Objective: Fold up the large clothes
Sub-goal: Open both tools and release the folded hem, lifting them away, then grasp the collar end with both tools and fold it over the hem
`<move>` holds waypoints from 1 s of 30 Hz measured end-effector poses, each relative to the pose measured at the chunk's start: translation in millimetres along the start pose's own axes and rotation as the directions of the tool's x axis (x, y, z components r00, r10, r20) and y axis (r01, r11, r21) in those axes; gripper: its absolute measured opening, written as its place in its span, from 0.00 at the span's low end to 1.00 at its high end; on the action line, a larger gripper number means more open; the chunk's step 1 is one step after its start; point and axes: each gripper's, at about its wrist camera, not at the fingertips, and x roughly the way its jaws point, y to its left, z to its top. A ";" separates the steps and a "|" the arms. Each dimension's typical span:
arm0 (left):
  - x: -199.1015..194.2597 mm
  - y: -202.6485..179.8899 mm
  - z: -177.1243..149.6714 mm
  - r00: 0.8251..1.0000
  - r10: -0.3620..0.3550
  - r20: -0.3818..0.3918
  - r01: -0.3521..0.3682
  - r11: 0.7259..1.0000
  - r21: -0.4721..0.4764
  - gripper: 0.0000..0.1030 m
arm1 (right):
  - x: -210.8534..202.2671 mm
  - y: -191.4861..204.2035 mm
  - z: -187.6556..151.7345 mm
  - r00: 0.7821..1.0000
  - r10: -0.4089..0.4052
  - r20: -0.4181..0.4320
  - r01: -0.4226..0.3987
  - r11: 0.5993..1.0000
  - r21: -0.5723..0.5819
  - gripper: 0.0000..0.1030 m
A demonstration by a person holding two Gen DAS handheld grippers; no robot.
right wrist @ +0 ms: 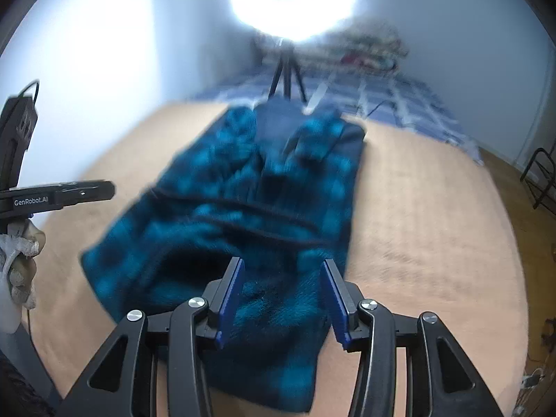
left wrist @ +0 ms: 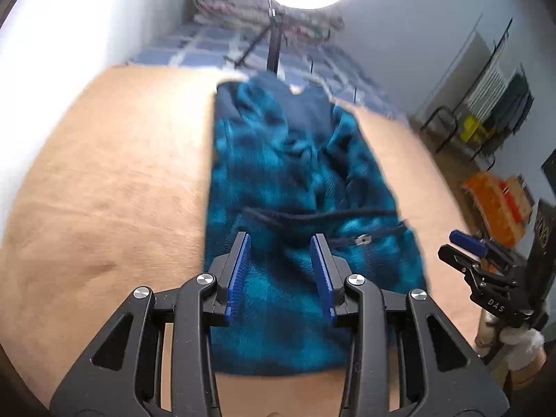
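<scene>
Surroundings: a ring light [right wrist: 292, 3] on a tripod [left wrist: 274, 52] stood beyond the far end of the garment; behind it lay a blue checked bed cover [left wrist: 194, 48] with a heap of bedding [left wrist: 236, 7]. A dark metal rack [left wrist: 486, 104] and an orange box [left wrist: 493, 201] stood at the right.

Item: a teal-and-navy plaid fleece garment [left wrist: 295, 180], folded into a long narrow strip, lay lengthwise on the tan tabletop [left wrist: 104, 191], with a dark cord across it and a zipper pull showing.

Left hand-held gripper [left wrist: 280, 271]: jaws parted above the garment's near end, gripping nothing.

Right hand-held gripper [right wrist: 282, 295]: jaws likewise apart, empty.
</scene>
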 end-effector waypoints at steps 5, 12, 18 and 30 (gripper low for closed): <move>-67.4 -8.6 17.0 0.998 0.019 0.059 -0.022 0.999 0.049 0.36 | -52.2 -4.6 16.4 0.998 0.021 0.052 -0.022 1.000 0.019 0.45; -110.6 -7.2 58.0 0.992 -0.042 0.121 0.037 0.998 0.044 0.42 | -96.2 -9.7 45.3 0.995 0.006 0.103 -0.007 1.000 0.009 0.45; -56.1 7.9 106.6 0.994 -0.051 0.092 0.045 0.997 0.069 0.43 | -68.8 -33.6 66.2 0.996 -0.003 0.085 0.001 1.000 0.024 0.45; 145.0 87.3 174.4 0.997 -0.057 -0.051 0.056 0.998 -0.022 0.43 | 114.7 -111.7 113.4 1.000 0.005 -0.012 -0.003 0.988 0.155 0.45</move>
